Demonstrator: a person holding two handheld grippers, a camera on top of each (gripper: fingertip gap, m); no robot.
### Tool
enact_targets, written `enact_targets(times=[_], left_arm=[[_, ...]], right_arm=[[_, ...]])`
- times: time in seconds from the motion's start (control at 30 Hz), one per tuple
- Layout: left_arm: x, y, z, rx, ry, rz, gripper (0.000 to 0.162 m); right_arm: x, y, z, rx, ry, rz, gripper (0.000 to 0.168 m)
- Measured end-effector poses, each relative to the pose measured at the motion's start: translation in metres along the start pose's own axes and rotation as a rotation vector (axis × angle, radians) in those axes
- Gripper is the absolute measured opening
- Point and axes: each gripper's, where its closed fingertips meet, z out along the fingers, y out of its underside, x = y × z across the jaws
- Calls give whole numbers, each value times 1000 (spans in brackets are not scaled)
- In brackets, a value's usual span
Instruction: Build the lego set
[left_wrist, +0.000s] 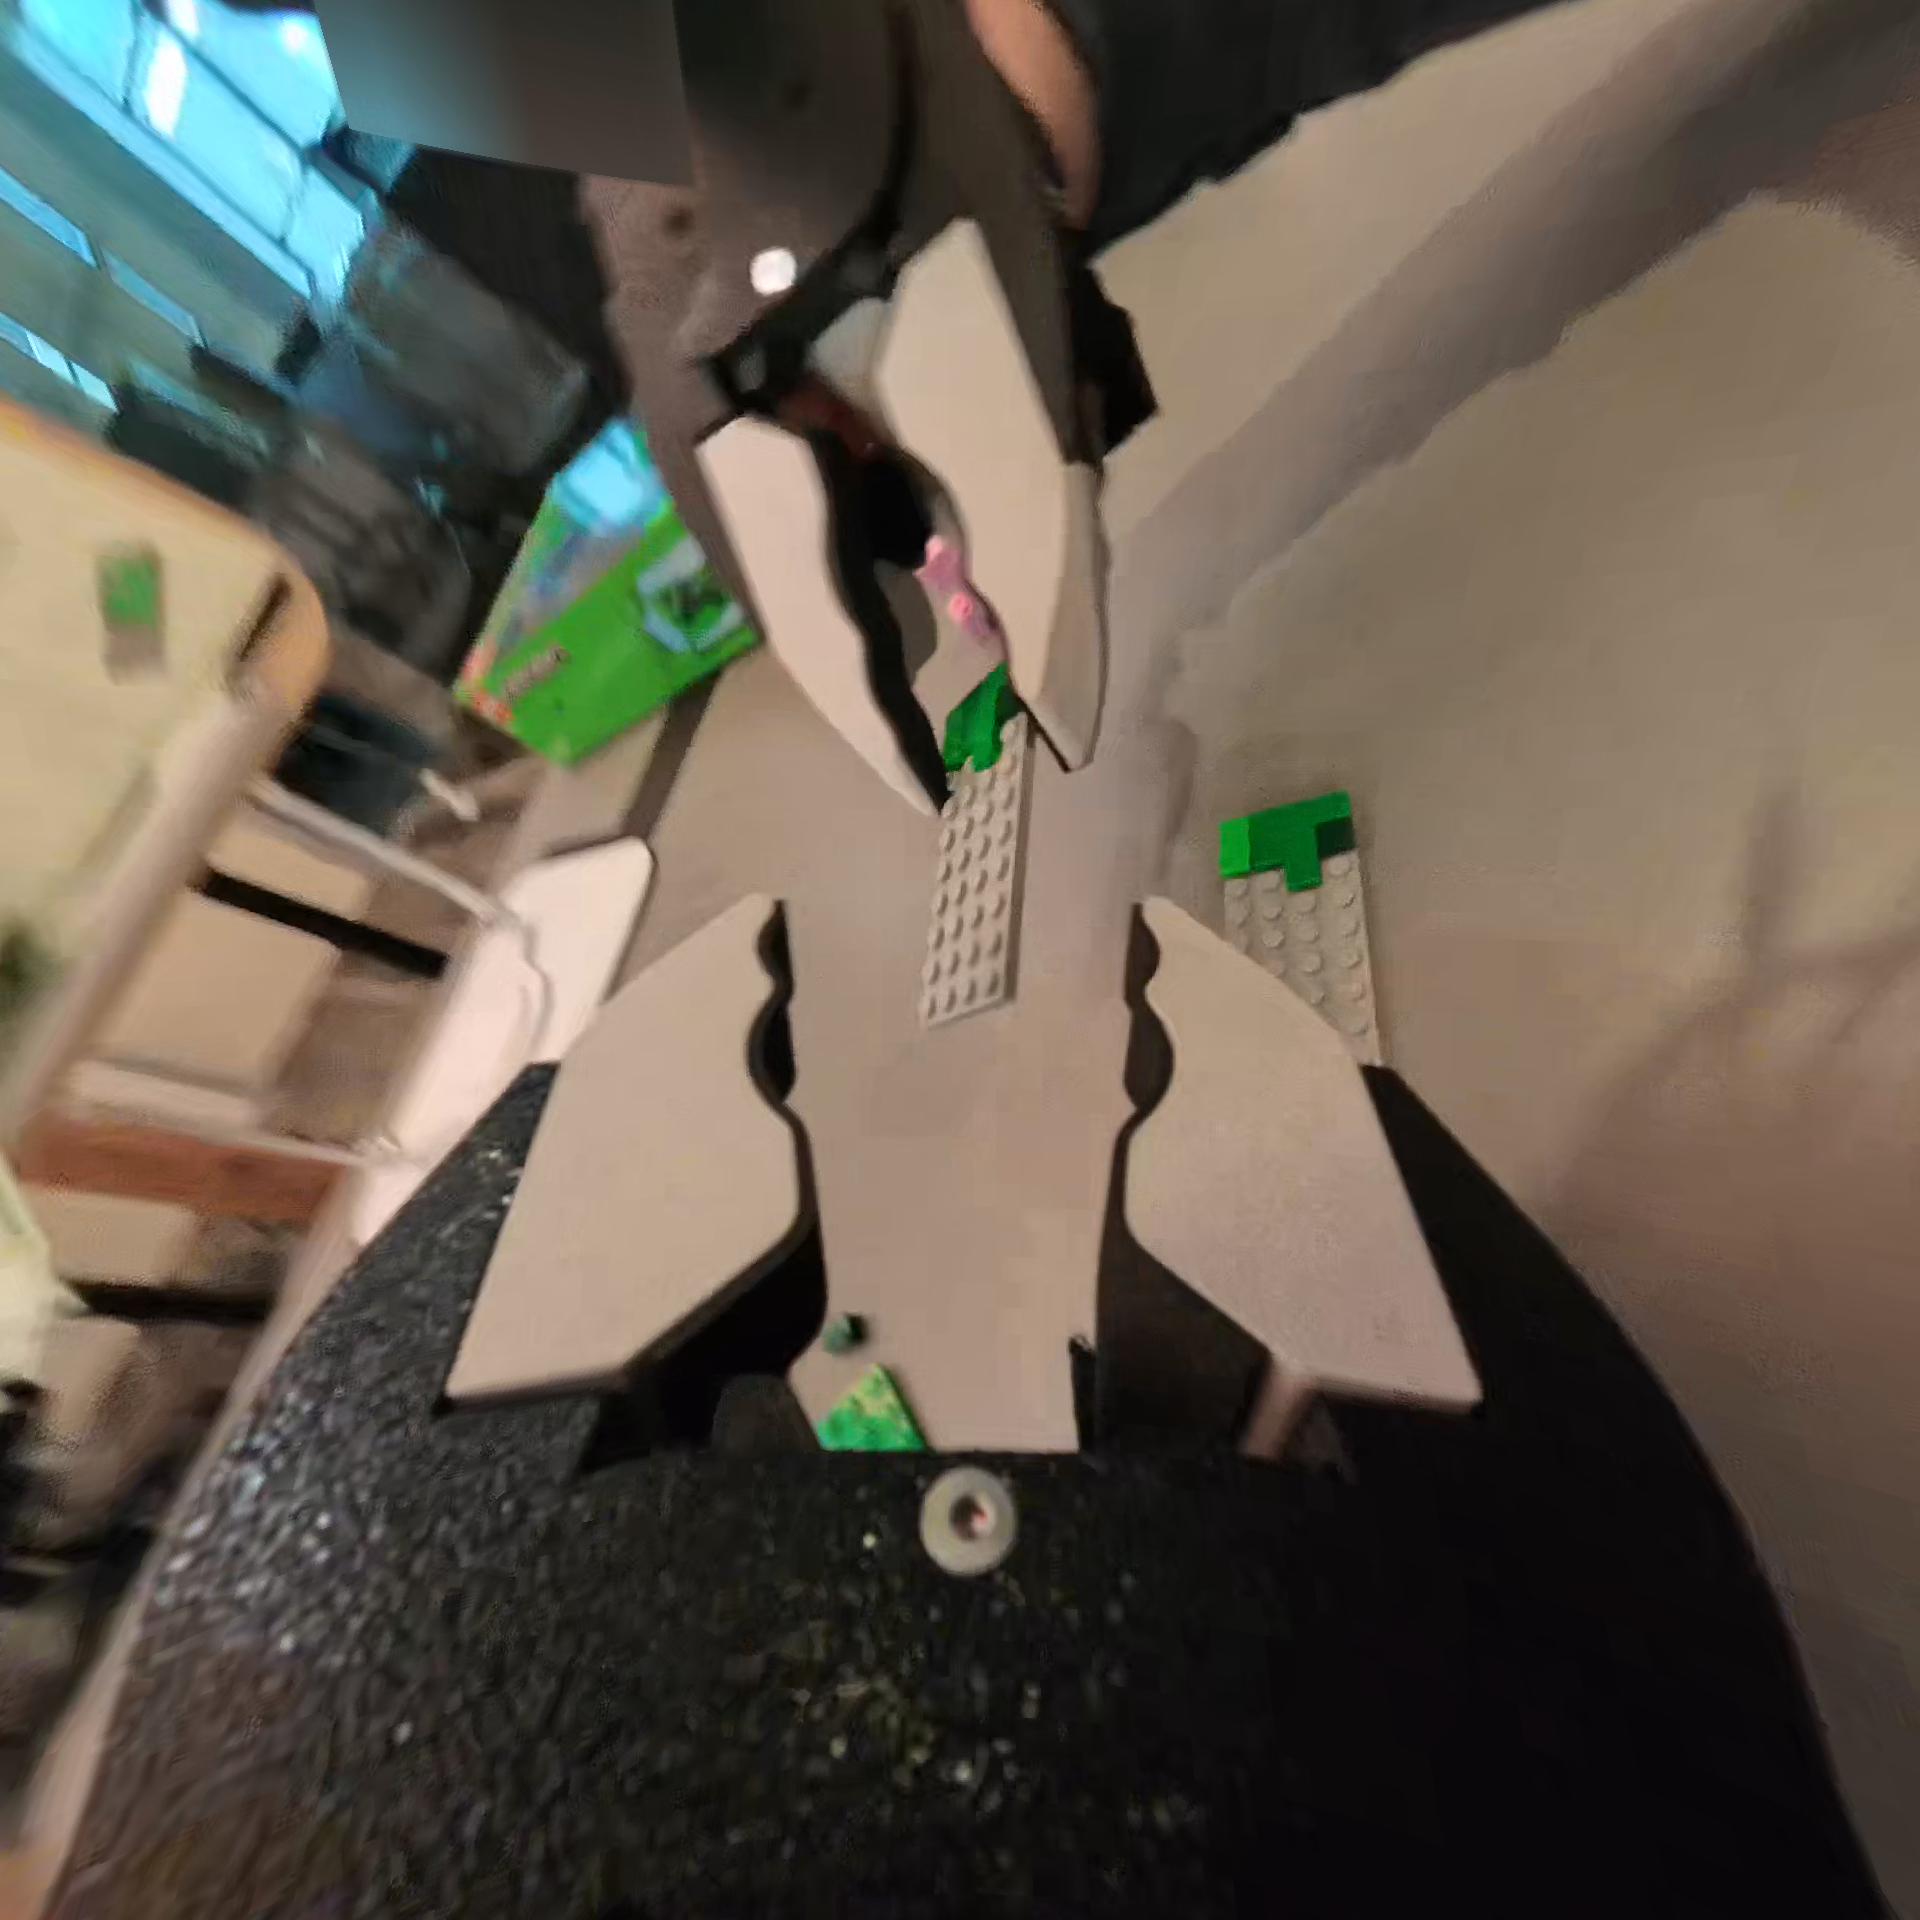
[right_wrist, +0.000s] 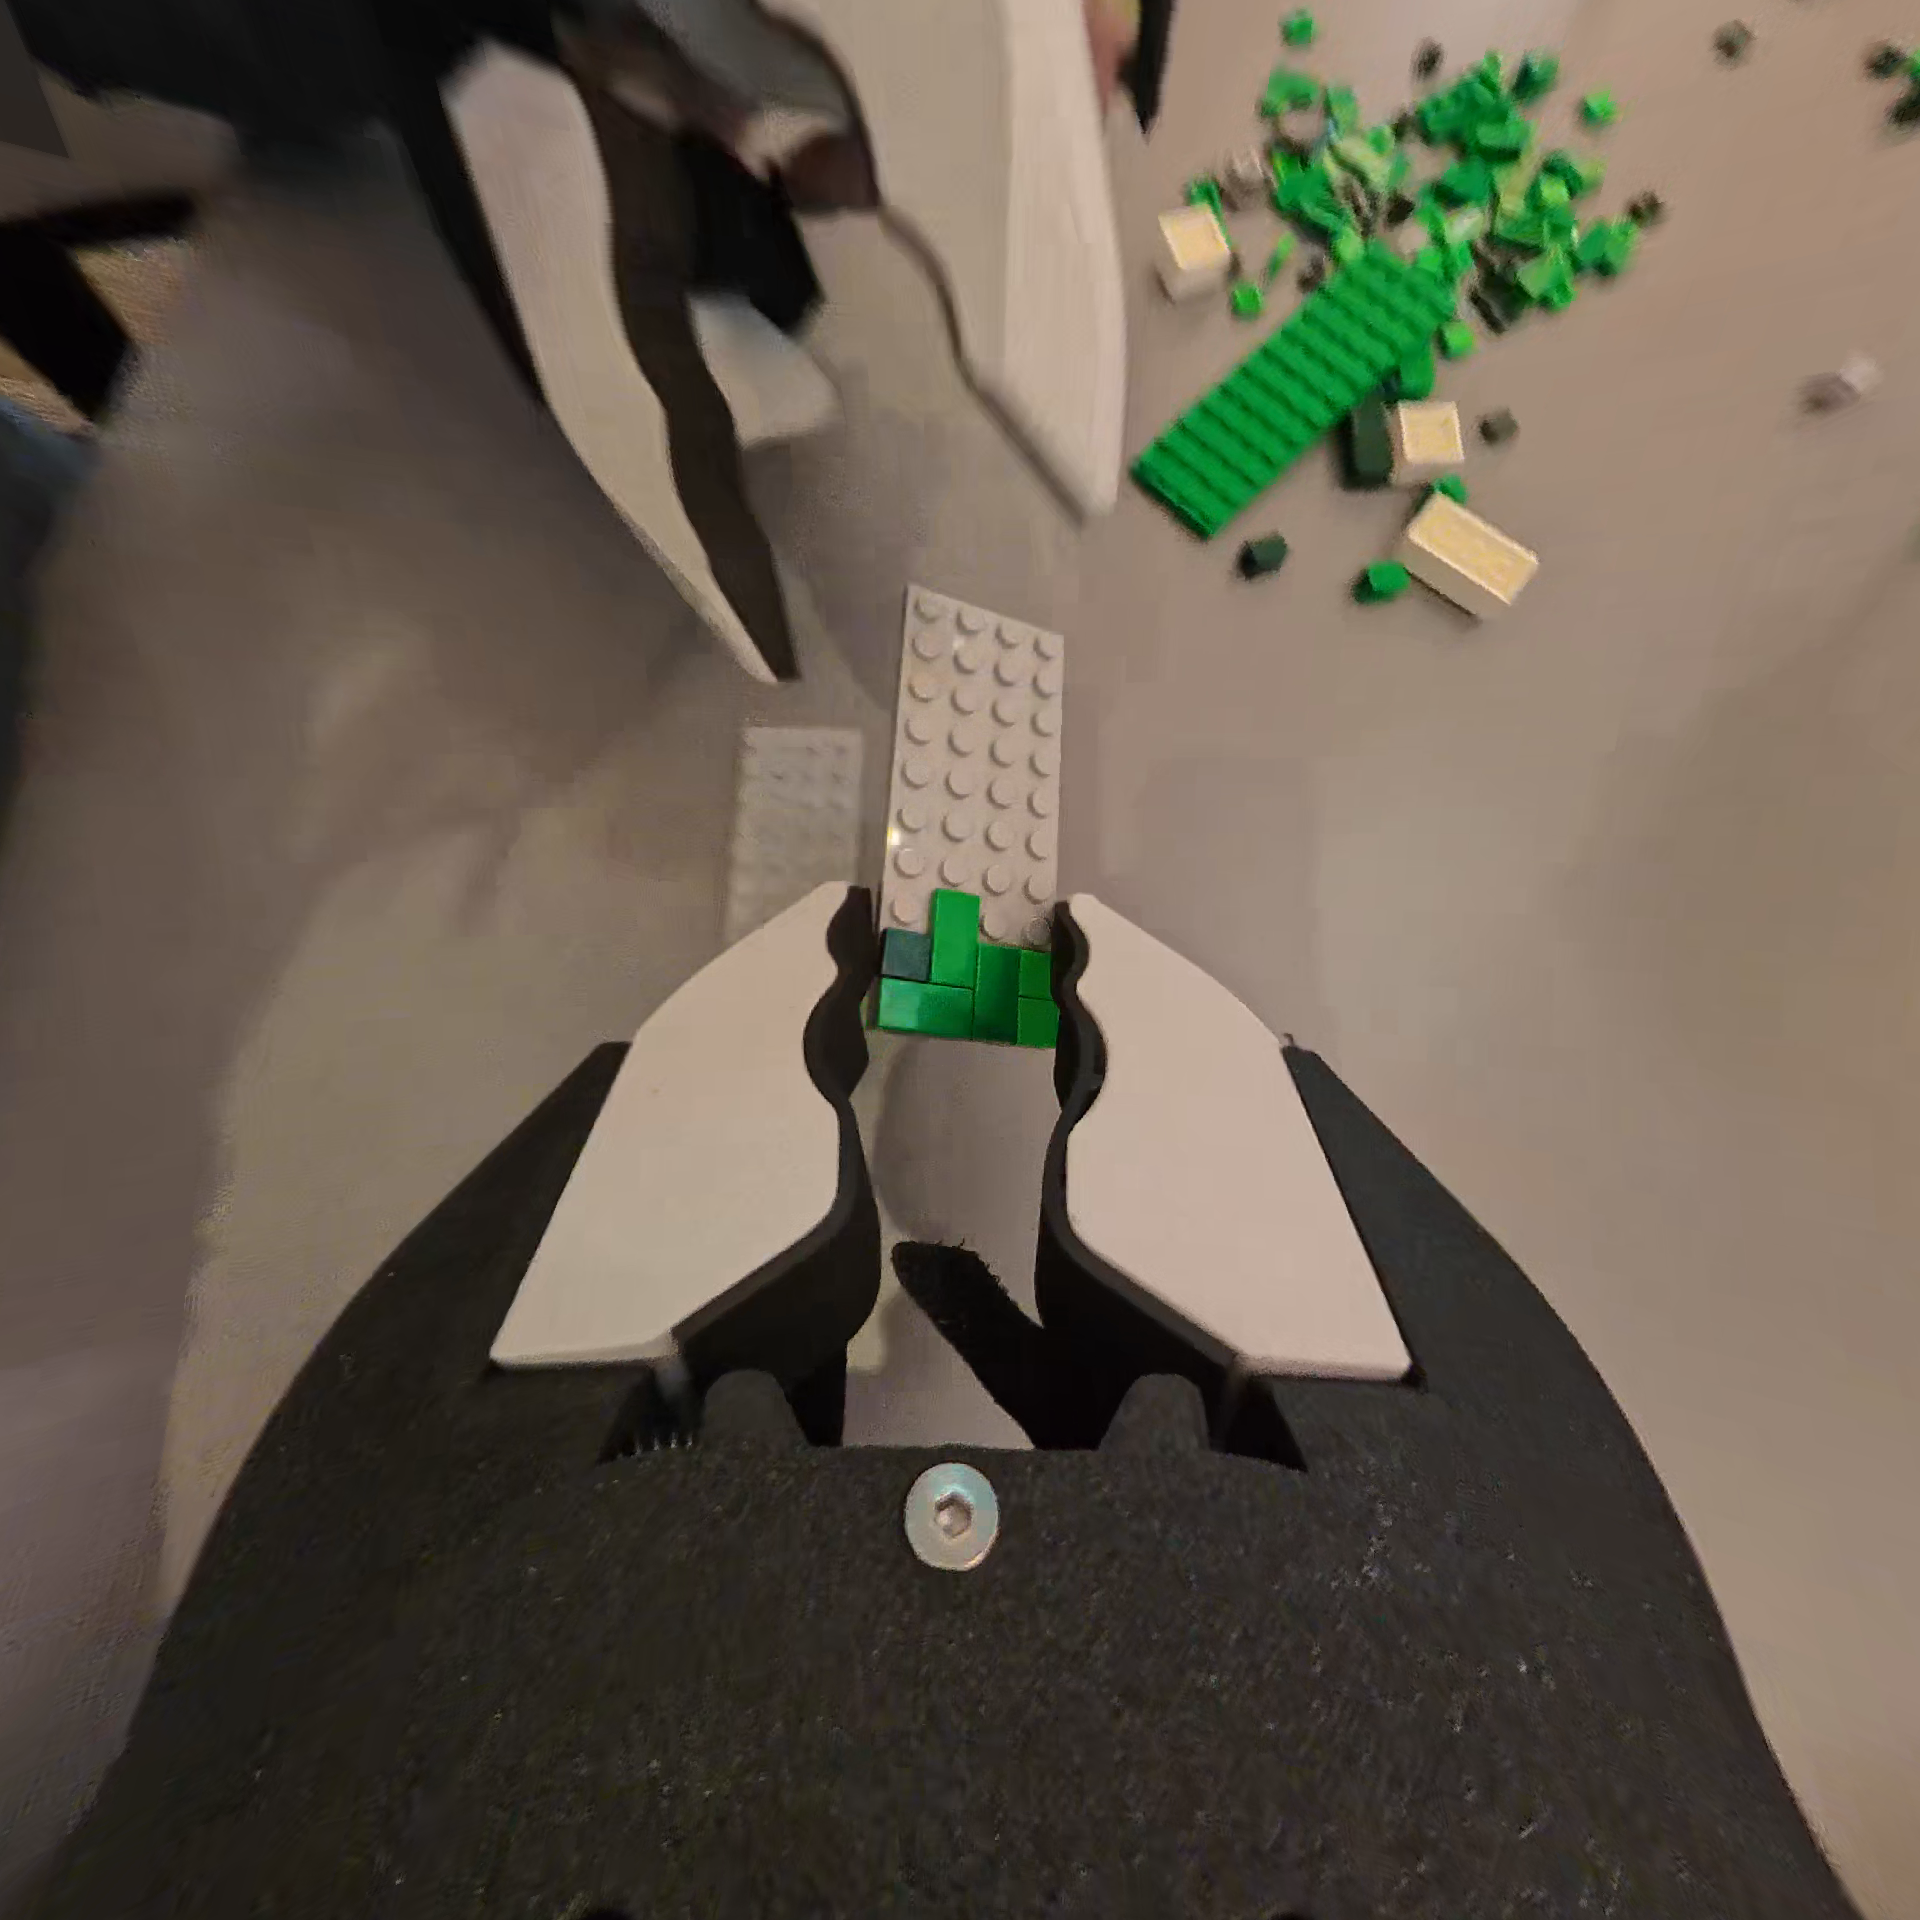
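Two grey plates | right tool grasping one | left tool released

The right gripper was clamped on the gray plate at its green end. The left gripper stood parted, holding nothing.

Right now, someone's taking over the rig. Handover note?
Right gripper: shut on the grey plate, clamped at its green-tiled end.
Left gripper: open, empty, facing the plate's bare end.
Second grey plate with green tiles lies on the table beside it.
Loose pile of green bricks, a green plate and some tan blocks lie to the right.
Done: one end of each grey plate is tiled.
Left: the rest of both plates is bare studs; most parts are unused.
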Motion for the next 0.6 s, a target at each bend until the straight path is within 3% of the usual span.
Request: enact_targets(times=[0.1,0.3,0.43,0.5,0.6], left_arm=[[-12,24,-5,6,-31,-271,77],[-31,37,-21,101,-28,-574,76],[-37,40,-26,170,-33,-675,77],[-42,41,-29,189,-63,-704,77],[-51,43,-35,201,-138,-714,78]], right_arm=[[13,20,23,-76,66,-25,32],[13,37,49,-195,125,-155,33],[9,39,44,-189,127,-174,50],[11,39,32,-134,187,-151,52],[17,26,11,76,307,1,55]])
